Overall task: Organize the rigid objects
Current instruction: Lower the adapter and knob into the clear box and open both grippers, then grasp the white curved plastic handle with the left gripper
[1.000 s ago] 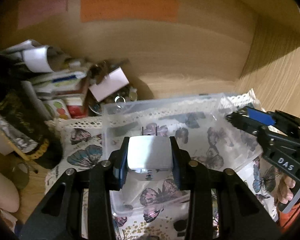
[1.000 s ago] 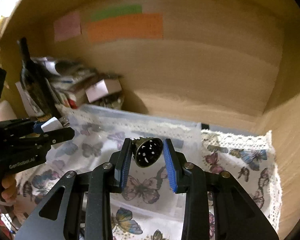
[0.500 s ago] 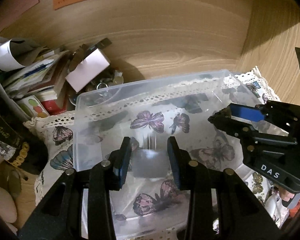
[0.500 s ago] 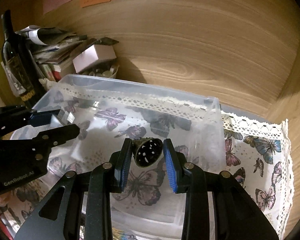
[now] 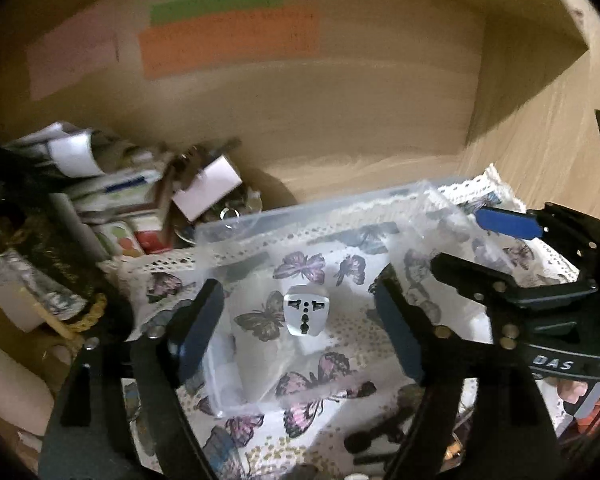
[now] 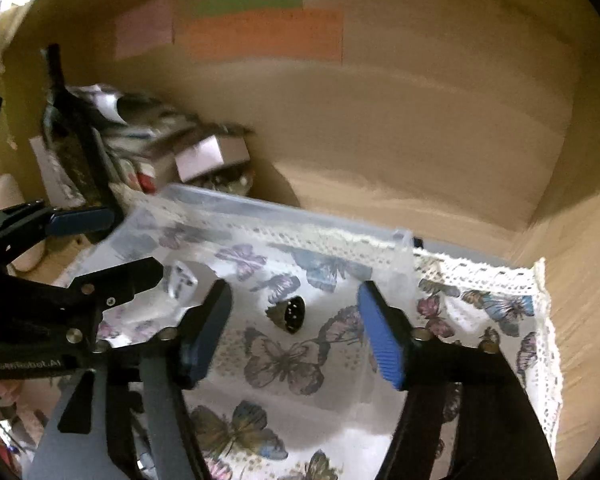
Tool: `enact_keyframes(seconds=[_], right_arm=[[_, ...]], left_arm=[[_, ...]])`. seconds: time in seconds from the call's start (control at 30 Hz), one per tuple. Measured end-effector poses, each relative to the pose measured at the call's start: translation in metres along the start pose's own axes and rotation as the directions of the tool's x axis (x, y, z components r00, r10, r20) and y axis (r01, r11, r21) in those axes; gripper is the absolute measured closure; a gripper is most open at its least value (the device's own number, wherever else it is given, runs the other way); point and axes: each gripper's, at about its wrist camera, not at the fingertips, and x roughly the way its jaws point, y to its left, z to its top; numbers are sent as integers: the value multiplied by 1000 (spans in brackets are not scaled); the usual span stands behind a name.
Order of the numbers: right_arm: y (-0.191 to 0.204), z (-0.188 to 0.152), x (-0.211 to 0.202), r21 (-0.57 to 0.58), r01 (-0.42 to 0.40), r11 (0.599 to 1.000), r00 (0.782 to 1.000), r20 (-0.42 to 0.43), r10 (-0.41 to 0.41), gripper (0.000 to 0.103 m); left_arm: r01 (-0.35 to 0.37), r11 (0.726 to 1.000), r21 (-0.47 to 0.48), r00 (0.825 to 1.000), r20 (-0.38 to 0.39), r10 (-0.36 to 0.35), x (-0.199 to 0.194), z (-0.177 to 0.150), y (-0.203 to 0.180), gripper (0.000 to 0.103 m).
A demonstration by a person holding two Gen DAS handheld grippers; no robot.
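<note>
A clear plastic bin (image 5: 300, 216) stands on a butterfly cloth. A white travel plug adapter (image 5: 305, 315) lies inside it, below my left gripper (image 5: 296, 320), which is open and empty. It also shows in the right wrist view (image 6: 179, 280). A dark round multi-pin connector (image 6: 289, 313) lies in the bin (image 6: 284, 212) too, below my right gripper (image 6: 296, 332), which is open and empty. Each gripper shows in the other's view, the right one (image 5: 496, 248) and the left one (image 6: 104, 244).
A pile of papers, small boxes and a white card (image 5: 208, 188) sits at the back left by the wooden wall. A dark bottle (image 6: 76, 144) stands left of the bin. Coloured paper notes (image 5: 228, 40) are stuck on the wall. The lace-edged cloth (image 6: 500, 308) reaches right.
Both grippers have opened and lifted. The white adapter left my left gripper and lies in the bin. The dark connector left my right gripper and lies in the bin.
</note>
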Motion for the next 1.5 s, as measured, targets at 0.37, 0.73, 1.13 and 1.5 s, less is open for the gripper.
enact_keyframes(seconds=[0.37, 0.73, 1.13, 1.5], right_arm=[[9, -42, -57, 6, -4, 1000, 998, 62, 3, 24], [10, -106, -70, 31, -4, 999, 1000, -19, 5, 24], [-27, -132, -91, 151, 53, 987, 998, -25, -50, 24], [-47, -150, -102, 206, 71, 976, 997, -38, -64, 24]], left_arm=[[-25, 1000, 10, 999, 25, 25, -45, -45, 8, 5], [41, 999, 1, 998, -45, -40, -62, -111, -10, 5], [245, 966, 88, 968, -74, -239, -61, -123, -88, 14], [300, 935, 191, 948, -172, -269, -45, -139, -114, 49]])
